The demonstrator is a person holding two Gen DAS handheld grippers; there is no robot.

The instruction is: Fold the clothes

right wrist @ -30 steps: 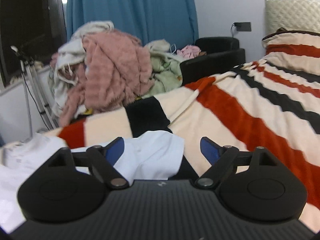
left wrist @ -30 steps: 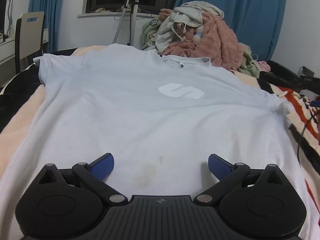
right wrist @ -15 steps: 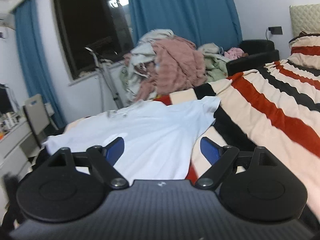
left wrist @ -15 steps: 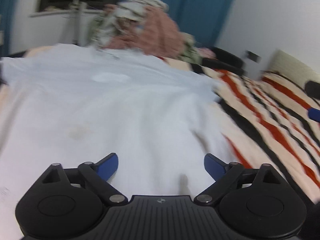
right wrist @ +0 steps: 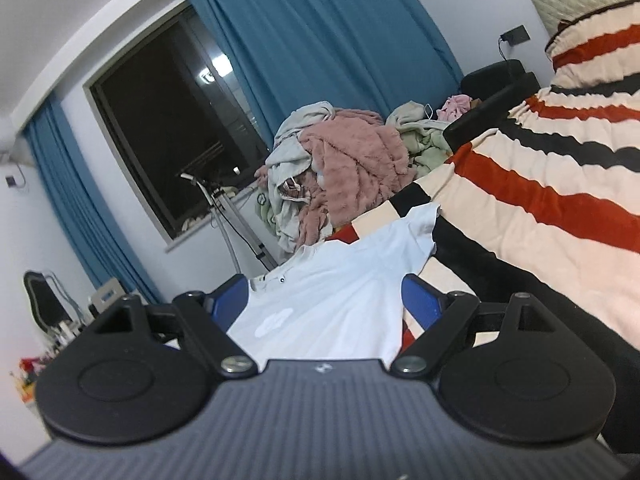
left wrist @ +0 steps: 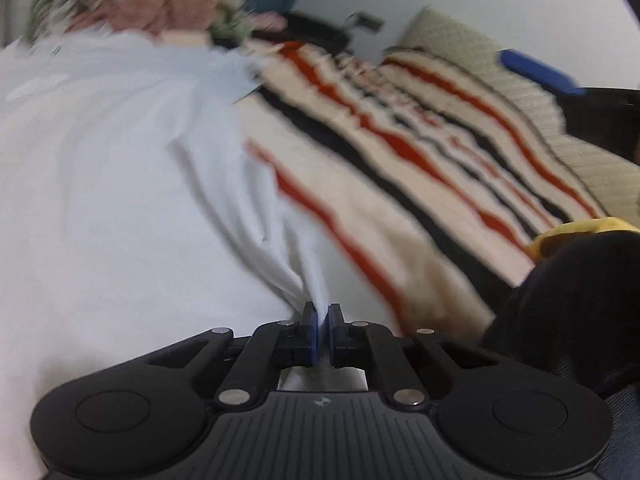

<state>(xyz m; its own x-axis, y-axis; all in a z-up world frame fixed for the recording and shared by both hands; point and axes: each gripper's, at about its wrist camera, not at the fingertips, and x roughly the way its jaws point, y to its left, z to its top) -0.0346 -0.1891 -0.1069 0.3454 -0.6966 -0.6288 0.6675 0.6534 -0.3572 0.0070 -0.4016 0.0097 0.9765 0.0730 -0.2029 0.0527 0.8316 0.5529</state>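
Observation:
A pale blue T-shirt (left wrist: 112, 168) lies spread on the striped bed blanket (left wrist: 400, 168). My left gripper (left wrist: 322, 320) is shut on the shirt's near right hem, and the cloth bunches into folds running up from the blue pads. In the right wrist view the same T-shirt (right wrist: 340, 288) shows its collar and a white logo. My right gripper (right wrist: 324, 300) hangs open above the shirt with nothing between its fingers. One blue finger of the right gripper (left wrist: 536, 68) shows at the upper right of the left wrist view.
A pile of pink, green and grey clothes (right wrist: 344, 164) sits at the far end of the bed by blue curtains (right wrist: 312, 40). A dark window (right wrist: 168, 128) and a stand (right wrist: 224, 216) are behind it. A black and yellow sleeve (left wrist: 580, 280) is at the right.
My left gripper swung right to the shirt's hem and shut on the cloth. My right gripper rose and turned left, from the sleeve to a view over the whole shirt.

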